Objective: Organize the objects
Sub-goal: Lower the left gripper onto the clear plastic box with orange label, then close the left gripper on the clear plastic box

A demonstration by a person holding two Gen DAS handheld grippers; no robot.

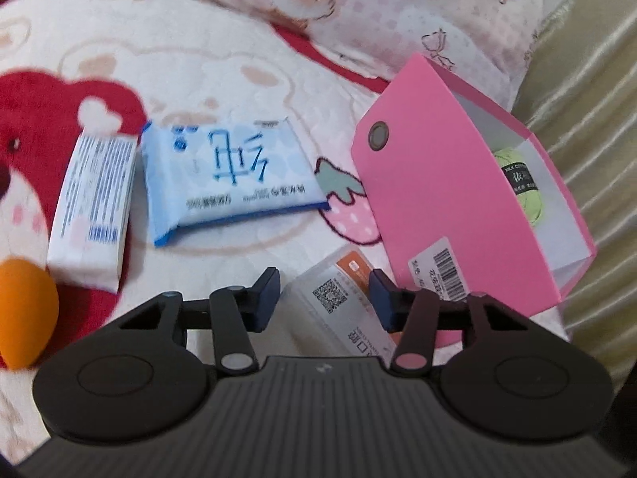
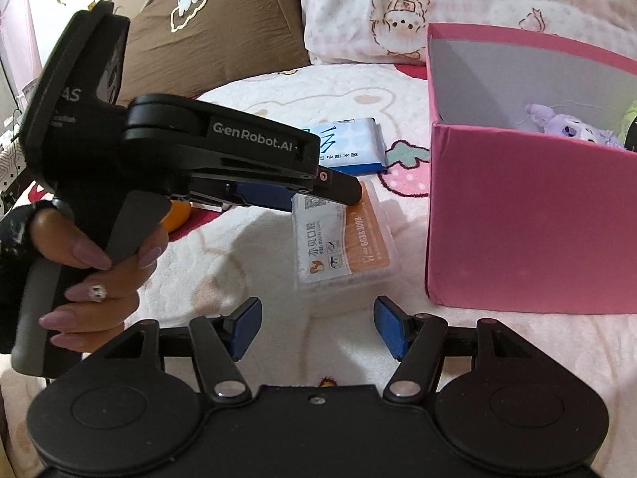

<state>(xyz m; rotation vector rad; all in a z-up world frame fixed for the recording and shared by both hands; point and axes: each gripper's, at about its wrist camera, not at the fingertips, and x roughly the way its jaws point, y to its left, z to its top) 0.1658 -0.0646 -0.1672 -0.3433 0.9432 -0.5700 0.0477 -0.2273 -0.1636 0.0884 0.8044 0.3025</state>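
Clear plastic case [image 1: 338,302], lying on the bed just before the pink box [image 1: 450,199], was bracketed by the left tongs [image 1: 324,298], apparently closing to grip it; right tongs [image 2: 316,328] hovered open, empty; next, judged, a lift boxward.

the card case [image 1: 338,302] lies between the left claw's [image 1: 324,298] fingers. the open box [image 1: 450,207] stands just right of the claw with the yarn ball [image 1: 523,187] in it. ahead and left of the claw lie the tissue pack [image 1: 231,175] and the carton [image 1: 93,207].
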